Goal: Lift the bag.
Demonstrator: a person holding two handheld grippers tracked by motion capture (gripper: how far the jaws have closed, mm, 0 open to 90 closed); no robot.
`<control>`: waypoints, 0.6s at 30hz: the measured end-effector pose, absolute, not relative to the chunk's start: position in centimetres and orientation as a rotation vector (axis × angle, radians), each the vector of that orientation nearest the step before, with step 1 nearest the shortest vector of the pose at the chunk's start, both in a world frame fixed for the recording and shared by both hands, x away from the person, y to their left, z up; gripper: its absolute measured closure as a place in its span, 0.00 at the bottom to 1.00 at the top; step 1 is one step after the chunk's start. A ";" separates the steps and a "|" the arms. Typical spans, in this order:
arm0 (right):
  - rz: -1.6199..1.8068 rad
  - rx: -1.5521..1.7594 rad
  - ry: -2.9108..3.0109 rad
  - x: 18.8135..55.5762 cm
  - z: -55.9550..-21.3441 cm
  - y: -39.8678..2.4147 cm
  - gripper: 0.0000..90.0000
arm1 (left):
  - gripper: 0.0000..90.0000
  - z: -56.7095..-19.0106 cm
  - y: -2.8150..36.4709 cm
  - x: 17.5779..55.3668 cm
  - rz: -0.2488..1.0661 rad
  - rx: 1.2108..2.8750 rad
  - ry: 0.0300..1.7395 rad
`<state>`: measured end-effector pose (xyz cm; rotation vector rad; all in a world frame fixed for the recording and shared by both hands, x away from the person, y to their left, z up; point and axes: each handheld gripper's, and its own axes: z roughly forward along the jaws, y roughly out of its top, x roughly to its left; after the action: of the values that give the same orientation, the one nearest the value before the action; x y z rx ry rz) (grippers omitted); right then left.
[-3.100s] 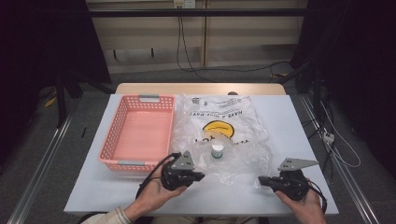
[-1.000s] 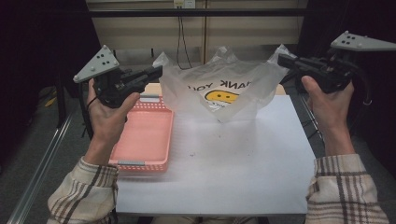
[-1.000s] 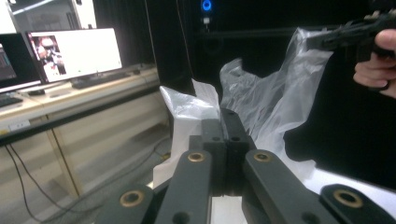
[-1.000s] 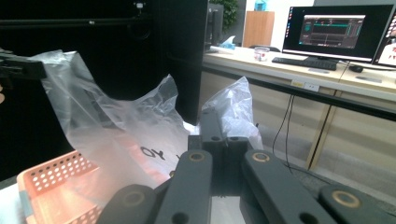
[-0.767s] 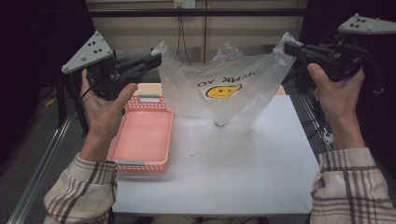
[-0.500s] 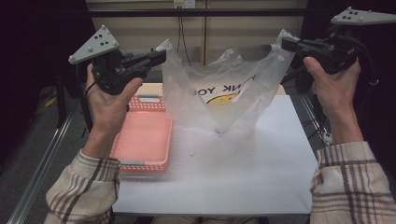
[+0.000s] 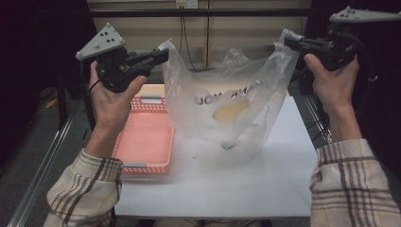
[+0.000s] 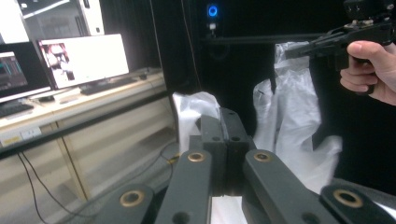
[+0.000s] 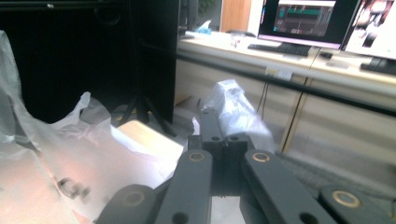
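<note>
A clear plastic bag [image 7: 227, 109] hangs stretched above the white table [image 7: 236, 189], held by its two handles. The left gripper [image 7: 163, 53] is clamped on the handle at the bag's left top corner, the right gripper [image 7: 288, 41] on the one at the right. A small object sits in the bag's sagging bottom. A pink basket [image 7: 146, 142] lies below, left of the bag.

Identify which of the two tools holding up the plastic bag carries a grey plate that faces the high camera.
The left tool: its plate faces us, the right tool's looks edge-on.
</note>
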<state>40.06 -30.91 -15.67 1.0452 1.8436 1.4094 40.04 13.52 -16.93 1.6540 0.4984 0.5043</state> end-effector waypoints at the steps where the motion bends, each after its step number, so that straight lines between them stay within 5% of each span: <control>1: 1.404 1.054 1.857 40.3 -16.5 -30.9 1.00 | 1.00 -17.4 13.5 40.2 0.502 1.660 0.511; 18: 1.375 1.230 1.946 42.8 -27.1 -31.4 1.00 | 1.00 -26.6 12.2 44.0 0.445 1.803 0.621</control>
<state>42.78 -31.35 -27.14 1.2295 1.9463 1.3747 44.02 12.25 -26.57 1.8034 0.6211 0.4448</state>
